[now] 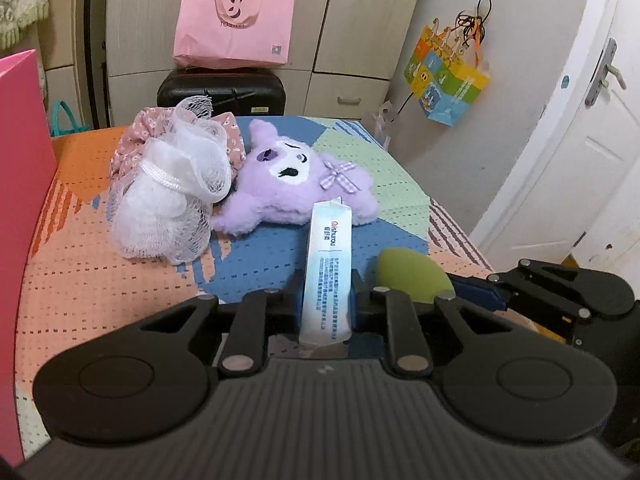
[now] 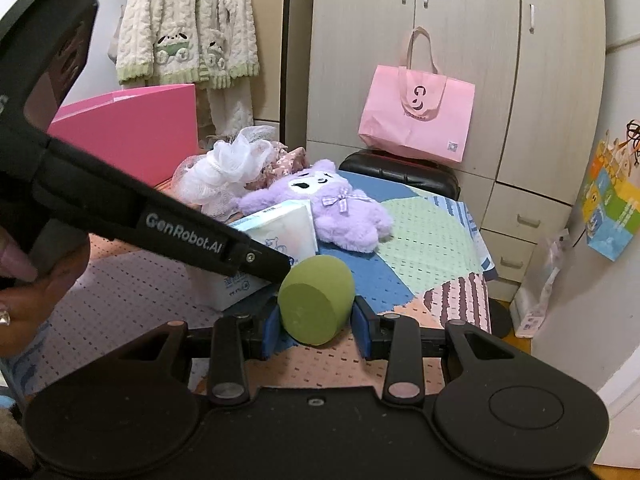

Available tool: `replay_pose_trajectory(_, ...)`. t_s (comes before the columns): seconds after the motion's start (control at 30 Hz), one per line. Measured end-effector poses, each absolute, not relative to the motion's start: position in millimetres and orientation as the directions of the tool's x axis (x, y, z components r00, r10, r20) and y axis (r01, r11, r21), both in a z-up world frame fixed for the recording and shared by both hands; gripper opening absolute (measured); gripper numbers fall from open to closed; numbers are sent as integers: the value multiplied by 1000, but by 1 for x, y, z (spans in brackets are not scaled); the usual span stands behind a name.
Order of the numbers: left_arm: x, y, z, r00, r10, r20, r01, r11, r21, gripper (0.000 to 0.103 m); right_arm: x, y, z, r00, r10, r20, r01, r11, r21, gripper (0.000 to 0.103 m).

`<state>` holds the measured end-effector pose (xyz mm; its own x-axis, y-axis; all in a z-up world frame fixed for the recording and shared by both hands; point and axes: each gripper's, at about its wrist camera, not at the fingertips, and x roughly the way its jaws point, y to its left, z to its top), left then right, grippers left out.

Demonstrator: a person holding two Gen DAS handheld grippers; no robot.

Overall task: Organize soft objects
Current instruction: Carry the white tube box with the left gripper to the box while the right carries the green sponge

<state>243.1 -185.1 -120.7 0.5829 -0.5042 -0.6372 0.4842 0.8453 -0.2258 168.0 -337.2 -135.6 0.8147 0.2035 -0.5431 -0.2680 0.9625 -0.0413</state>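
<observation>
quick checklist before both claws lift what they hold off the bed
1. Left claw shut on the white tissue pack with blue print: ok.
2. Right claw pads against the green egg-shaped sponge: ok on its left side, cannot tell on its right.
3. Tissue pack clear of the purple plush toy: cannot tell, its tip overlaps the toy in view.
4. Claws apart from each other: not ok, the left one's finger reaches the sponge.
5. Pink box interior free: cannot tell.
</observation>
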Motion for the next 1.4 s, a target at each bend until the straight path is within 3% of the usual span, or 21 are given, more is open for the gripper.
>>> replay_pose_trajectory(0.13, 237, -174, -116, 576, -528, -624, 474, 838, -272, 19, 164, -334, -133, 815, 204, -543, -265, 964, -36, 41)
replay_pose_trajectory(0.4, 208, -147, -106, 584, -523, -621, 485, 838, -249, 19, 145, -324, -125, 798, 223, -560, -283, 959, -20, 41)
replay_pose_trajectory(0.77, 176, -107, -97, 522, -537, -662, 484, 826, -288, 19, 112, -315, -115, 711, 329, -621, -328, 937, 122, 41)
replay_pose_trajectory(1.0, 160, -82, -74, 427, -562, -708, 541, 787, -297, 19, 104, -291, -90, 626, 353, -695, -424, 902, 76, 41)
replay_pose_trajectory(1.4, 110, -21, -26, 397, -575, -715, 547, 774, -319, 19, 79, -240, -36, 505, 497, -706, -587, 797, 142, 41)
